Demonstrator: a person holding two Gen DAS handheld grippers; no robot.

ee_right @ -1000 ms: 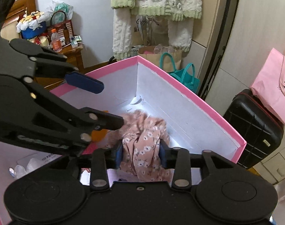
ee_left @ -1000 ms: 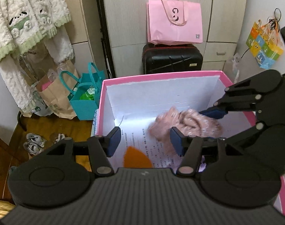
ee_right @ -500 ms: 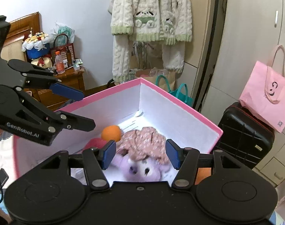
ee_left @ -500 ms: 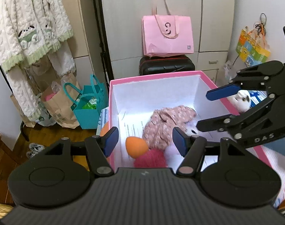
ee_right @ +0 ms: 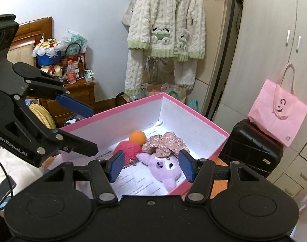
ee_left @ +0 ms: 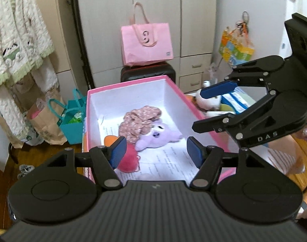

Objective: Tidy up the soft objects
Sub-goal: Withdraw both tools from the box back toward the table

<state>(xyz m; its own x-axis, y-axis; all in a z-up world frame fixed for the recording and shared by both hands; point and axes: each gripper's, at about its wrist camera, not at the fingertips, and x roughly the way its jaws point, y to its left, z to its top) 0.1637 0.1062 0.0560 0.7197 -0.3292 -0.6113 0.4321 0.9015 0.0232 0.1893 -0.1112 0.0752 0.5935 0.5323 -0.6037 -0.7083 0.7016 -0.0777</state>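
Both claws hang released above the pink box (ee_left: 133, 81): left claw (ee_left: 154, 151) low centre, right claw (ee_right: 151, 165) likewise, jaws just opened, nothing between; floral cloth (ee_right: 165, 142) lies mid-box, clear of walls.

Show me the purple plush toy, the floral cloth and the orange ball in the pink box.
purple plush toy (ee_right: 167, 166), right wrist view, on its face.
floral cloth (ee_right: 165, 143), right wrist view, middle of the bunched fabric.
orange ball (ee_right: 137, 138), right wrist view, centre of its rounded top.

Pink box (ee_left: 131, 84) open-topped; near floor (ee_left: 173, 161) seemingly bare; toys (ee_right: 167, 167) crowd far end.
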